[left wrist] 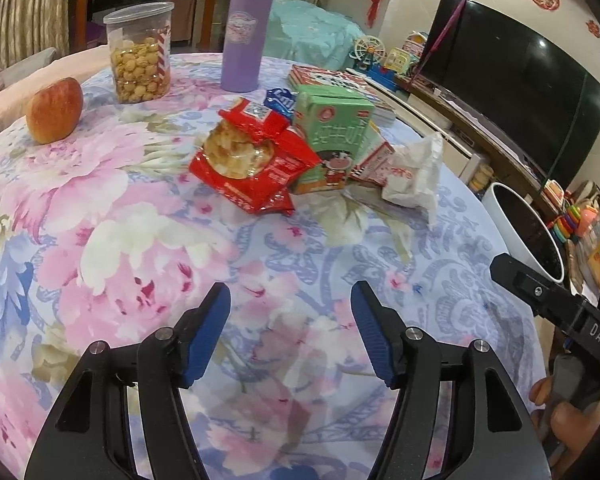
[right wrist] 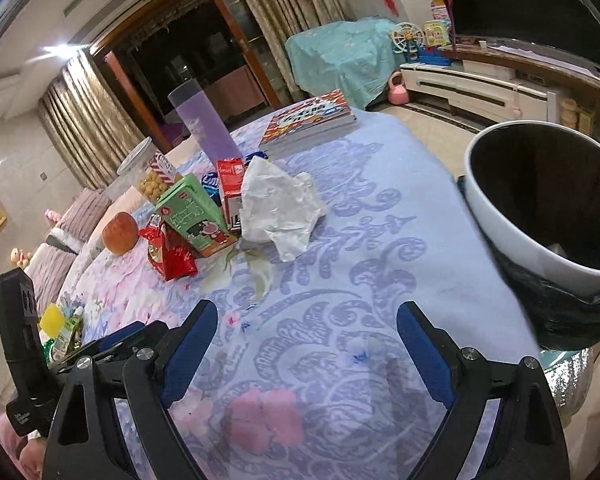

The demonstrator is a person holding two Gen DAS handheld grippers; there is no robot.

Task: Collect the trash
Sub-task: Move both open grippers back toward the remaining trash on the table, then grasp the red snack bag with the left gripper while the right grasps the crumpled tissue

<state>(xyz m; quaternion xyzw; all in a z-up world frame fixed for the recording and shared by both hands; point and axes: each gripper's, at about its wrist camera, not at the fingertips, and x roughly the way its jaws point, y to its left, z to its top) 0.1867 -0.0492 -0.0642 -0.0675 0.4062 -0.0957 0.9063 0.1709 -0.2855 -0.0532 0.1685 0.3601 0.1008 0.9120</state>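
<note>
A red snack wrapper [left wrist: 248, 160] with biscuits lies mid-table, touching a green drink carton [left wrist: 334, 140]. A red-and-white carton [left wrist: 374, 164] and a crumpled white tissue [left wrist: 416, 176] sit just right of it. The same tissue [right wrist: 280, 208], green carton [right wrist: 196, 216] and red wrapper [right wrist: 172, 256] show in the right wrist view. My left gripper [left wrist: 290, 300] stands open above the floral cloth, nothing between its blue pads, well short of the pile. My right gripper [right wrist: 306, 316] is open too and empty. A white bin [right wrist: 540, 208] with a black liner stands off the table's right edge.
An apple [left wrist: 54, 110], a jar of snacks [left wrist: 140, 52], a purple tumbler [left wrist: 244, 36] and books [right wrist: 310, 120] stand at the table's far side. A television [left wrist: 512, 92] and toys [left wrist: 380, 58] line the right wall. A hand [left wrist: 568, 424] holds the other gripper's handle.
</note>
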